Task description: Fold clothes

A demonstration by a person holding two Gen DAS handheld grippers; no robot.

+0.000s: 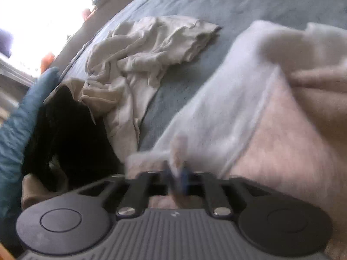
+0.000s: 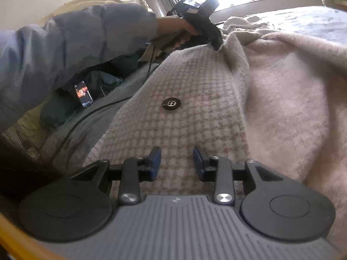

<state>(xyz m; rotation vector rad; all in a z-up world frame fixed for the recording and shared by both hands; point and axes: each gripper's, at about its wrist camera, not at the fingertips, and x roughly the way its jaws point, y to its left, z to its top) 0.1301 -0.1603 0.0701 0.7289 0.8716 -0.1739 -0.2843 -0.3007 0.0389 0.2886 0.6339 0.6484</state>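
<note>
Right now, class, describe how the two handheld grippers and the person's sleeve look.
Both the left gripper and the right gripper have ribbed grey bodies, round black discs, black linkages with silver bolts, and blue finger pads. The sleeve is puffy grey-blue.

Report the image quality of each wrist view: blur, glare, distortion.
Left wrist view: motion blur smears the pink coat and the left gripper, shut on its edge; the window is blown out white; fisheye bends the bed. Right wrist view: sharper, with the black button and the open right gripper crisp; window glare at the top; edges curved.
</note>
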